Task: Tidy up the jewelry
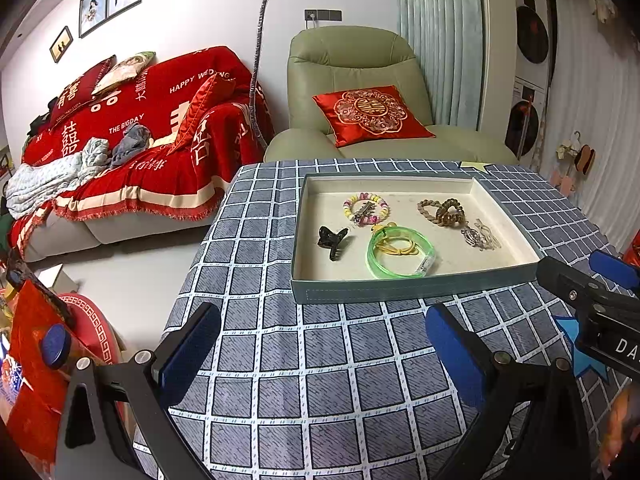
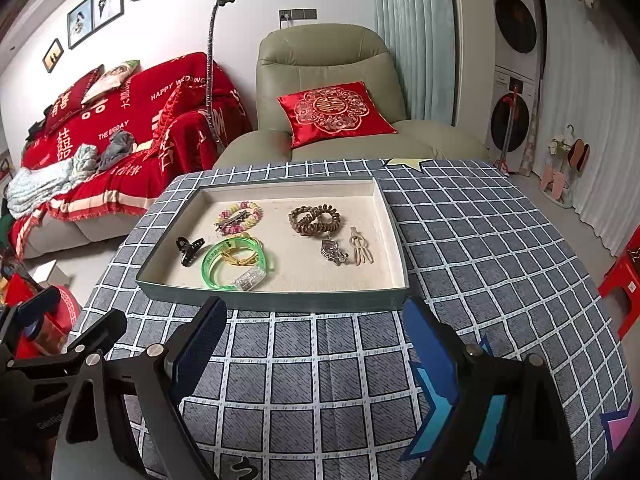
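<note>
While both tools hover with fingers spread wide and empty, the left tool (image 1: 320,354) and right tool (image 2: 320,350) face a shallow grey-green tray (image 2: 276,300) on the blue checked table (image 2: 320,380), holding a green plastic bangle (image 2: 236,264), black claw clip (image 2: 190,249), beaded bracelet (image 2: 240,216) and brown coil ties (image 2: 316,219).

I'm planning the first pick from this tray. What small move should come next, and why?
Probably ease the right gripper forward over the tray's near wall toward the green bangle. Both grippers hang open and empty over the checked cloth, short of the tray. The bangle lies nearest that wall, though a yellow cord lies inside it.
</note>
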